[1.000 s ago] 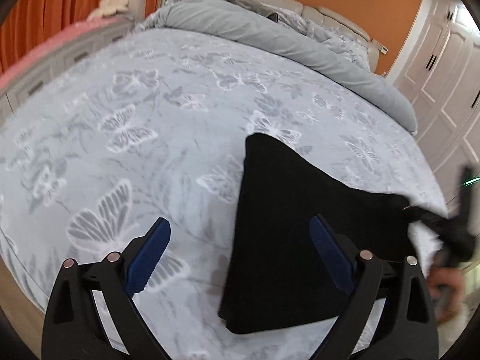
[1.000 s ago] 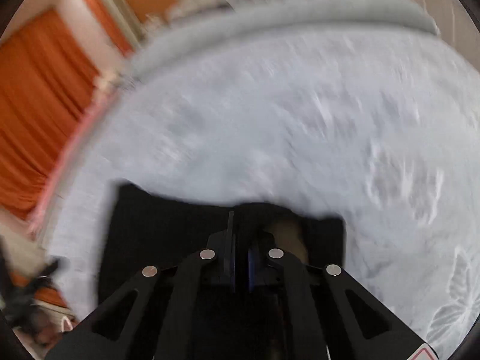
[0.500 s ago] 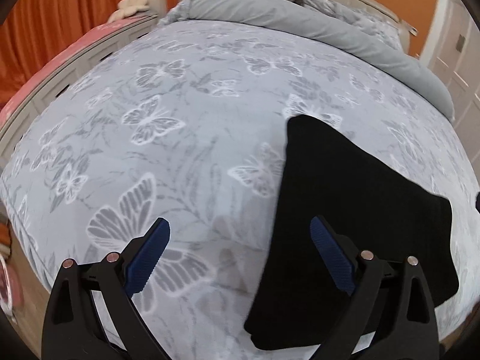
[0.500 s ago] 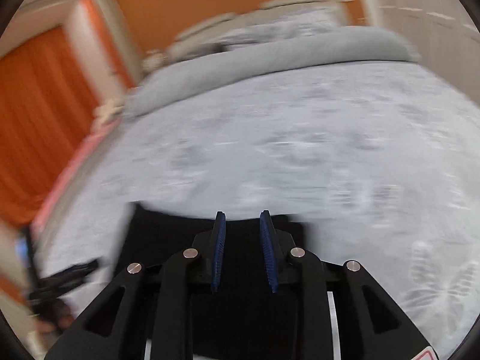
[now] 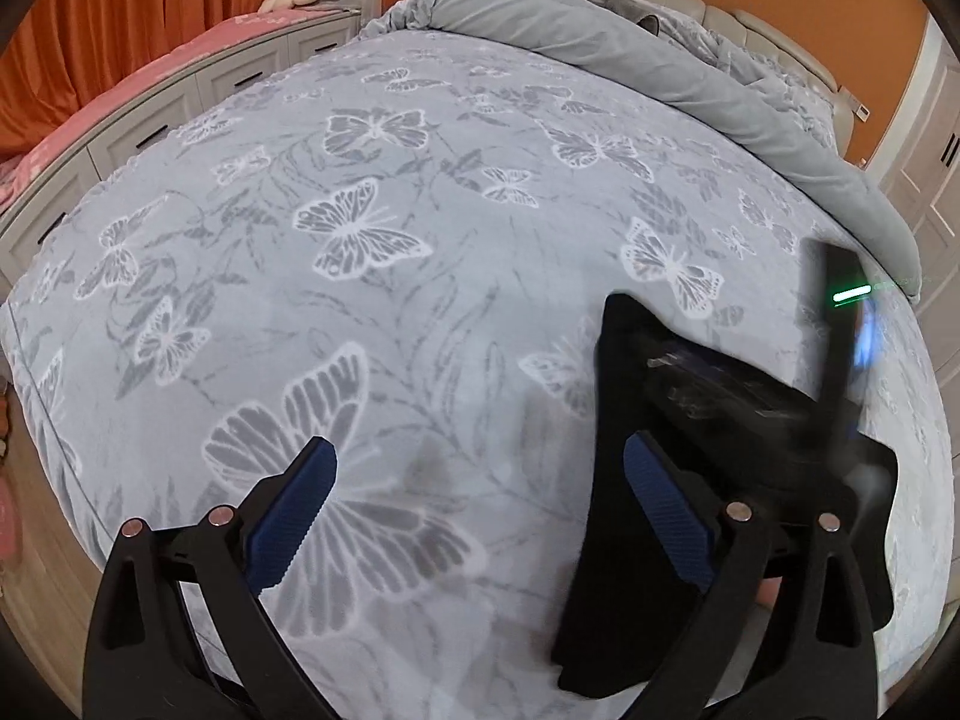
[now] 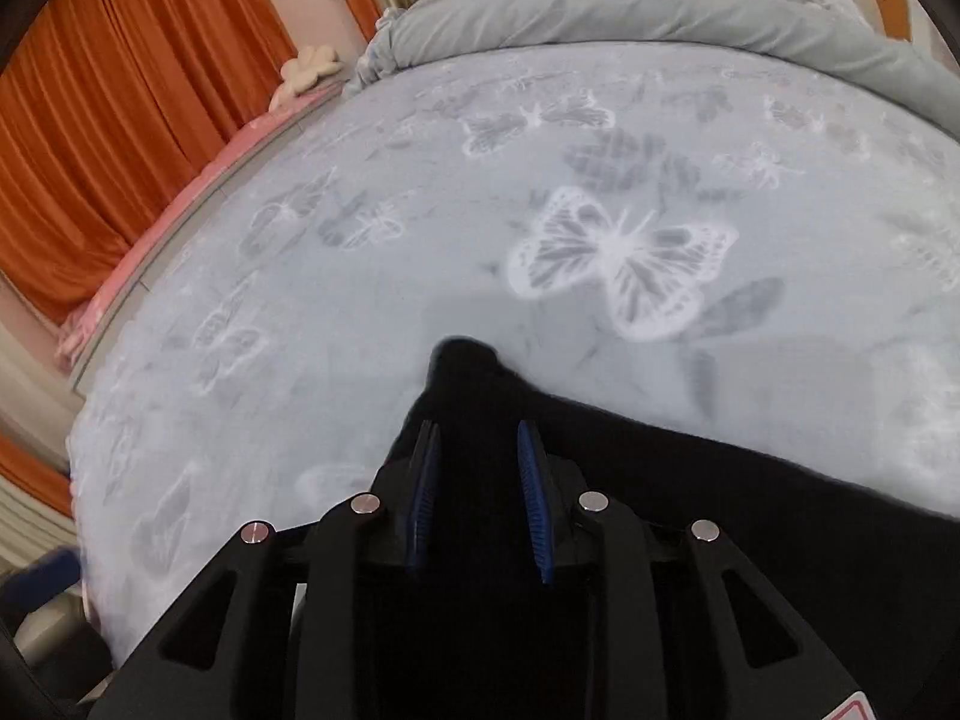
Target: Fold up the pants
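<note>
Left wrist view shows the folded black fabric pants (image 5: 690, 420) lying as a compact dark wedge on the pale grey butterfly-print bedspread (image 5: 372, 252), toward the right-hand side of the bed near its foot. The left gripper (image 5: 480, 516) hangs above the cover with its blue-padded jaws spread wide and nothing between them; one finger overlaps the pants' edge in view, and whether it touches I cannot tell. It looks parked there to leave the cloth free for the other hand. From the right wrist view, the right gripper (image 6: 477, 498) sits low over the pants (image 6: 690, 480), jaws partly apart with black fabric showing between the pads (image 6: 531, 492), not clamped. A small peak of cloth pokes forward just past the fingertips, so I judge it is placed to pinch that edge or to smooth it.
</note>
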The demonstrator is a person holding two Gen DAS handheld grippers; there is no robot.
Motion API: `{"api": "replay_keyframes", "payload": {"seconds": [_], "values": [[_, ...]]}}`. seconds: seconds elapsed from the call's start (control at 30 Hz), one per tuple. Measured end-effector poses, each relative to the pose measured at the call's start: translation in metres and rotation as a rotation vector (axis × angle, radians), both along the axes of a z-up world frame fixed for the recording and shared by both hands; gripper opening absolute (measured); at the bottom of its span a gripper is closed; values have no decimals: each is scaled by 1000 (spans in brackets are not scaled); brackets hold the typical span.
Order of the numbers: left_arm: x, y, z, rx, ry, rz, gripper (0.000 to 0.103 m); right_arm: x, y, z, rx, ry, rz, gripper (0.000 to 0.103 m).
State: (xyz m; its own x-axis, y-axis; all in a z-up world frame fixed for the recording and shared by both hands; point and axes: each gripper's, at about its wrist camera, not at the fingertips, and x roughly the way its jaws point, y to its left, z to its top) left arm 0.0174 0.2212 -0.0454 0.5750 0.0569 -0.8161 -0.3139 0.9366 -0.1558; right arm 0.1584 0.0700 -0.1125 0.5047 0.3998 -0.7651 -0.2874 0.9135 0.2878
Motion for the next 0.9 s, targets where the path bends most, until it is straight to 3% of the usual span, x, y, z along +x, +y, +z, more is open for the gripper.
{"api": "replay_keyframes", "payload": {"seconds": [0.07, 0.2, 0.3, 0.4, 0.47, 0.5, 0.57, 0.6, 0.7, 0.8, 0.83, 0.9], "values": [[2, 3, 0, -2, 0, 11, 95, 11, -2, 5, 36, 42, -47, 24], [5, 5, 0, -46, 7, 6, 95, -9, -15, 27, 56, -3, -36, 23], [1, 0, 0, -59, 0, -14, 95, -48, -60, 64, 112, -82, -46, 27], [-2, -15, 1, -28, -13, -59, 96, -77, -129, 62, 35, -90, -152, 40], [-2, -29, 0, -4, -12, -88, 96, -75, -169, 33, -55, -12, -235, 12], [-2, -34, -1, 0, -8, -101, 96, -77, -201, 20, 56, 21, -251, 0], [-3, -47, -3, 4, -2, -130, 96, -93, -241, 31, 250, 66, -353, 0], [-5, -51, -4, 2, -4, -139, 96, -103, -251, 43, 254, 45, -398, 12], [-10, -67, -6, 3, -5, -179, 96, -146, -260, 75, 241, -65, -367, 11], [-8, -82, -8, 15, -4, -205, 98, -171, -246, 54, 181, -15, -298, 10], [-6, -87, -10, 20, 2, -213, 98, -172, -241, 38, 124, 13, -290, 0], [-3, -102, -17, 38, 26, -236, 98, -177, -244, 18, 104, -32, -293, 0]]}}
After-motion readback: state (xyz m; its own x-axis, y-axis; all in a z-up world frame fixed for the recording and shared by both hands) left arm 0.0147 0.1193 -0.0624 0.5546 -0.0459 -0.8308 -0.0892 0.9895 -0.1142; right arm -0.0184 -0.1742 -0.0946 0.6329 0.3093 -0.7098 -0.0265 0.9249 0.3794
